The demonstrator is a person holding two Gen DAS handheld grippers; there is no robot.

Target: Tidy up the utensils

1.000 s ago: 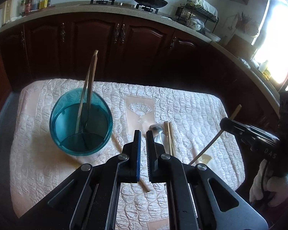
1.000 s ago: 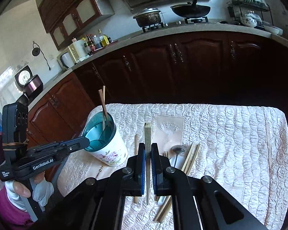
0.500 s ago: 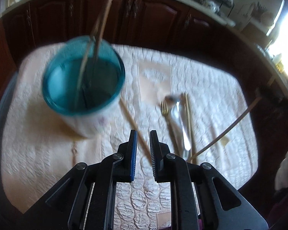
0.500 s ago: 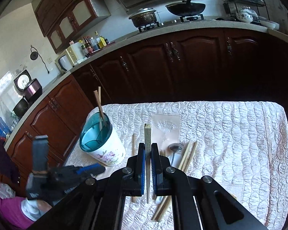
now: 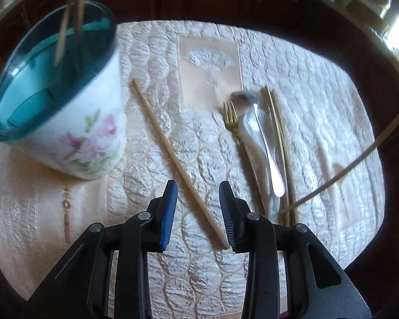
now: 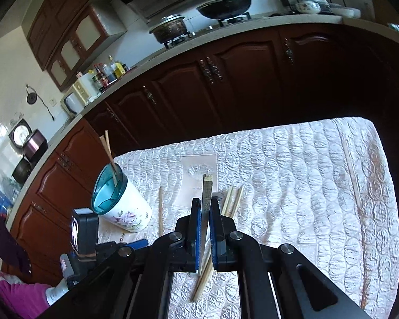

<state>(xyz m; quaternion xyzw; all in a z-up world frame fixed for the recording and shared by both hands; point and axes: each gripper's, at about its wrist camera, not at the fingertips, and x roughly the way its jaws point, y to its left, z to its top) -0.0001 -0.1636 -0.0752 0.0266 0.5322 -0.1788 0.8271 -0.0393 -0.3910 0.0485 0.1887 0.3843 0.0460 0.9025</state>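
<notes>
A floral cup with a teal rim (image 5: 58,85) stands at the left of the quilted cloth (image 5: 306,79) and holds two chopsticks (image 5: 74,5); it also shows in the right wrist view (image 6: 119,204). My left gripper (image 5: 198,194) is open, low over the cloth, its jaws on either side of a loose chopstick (image 5: 173,154). A gold fork (image 5: 232,122), a metal spoon (image 5: 266,143) and more chopsticks (image 5: 279,146) lie to its right. My right gripper (image 6: 205,207) is shut on a chopstick (image 6: 207,194), held above the cloth; the stick also shows in the left wrist view (image 5: 359,159).
Dark wooden cabinets (image 6: 226,85) stand behind the table, with pots (image 6: 170,26) on the stove above. One more chopstick (image 6: 352,170) lies near the cloth's right edge. The left gripper's body (image 6: 85,239) is by the cup.
My left gripper has dropped toward the cloth and opened around the loose chopstick. The right gripper has stayed shut on its chopstick and tilted slightly.
</notes>
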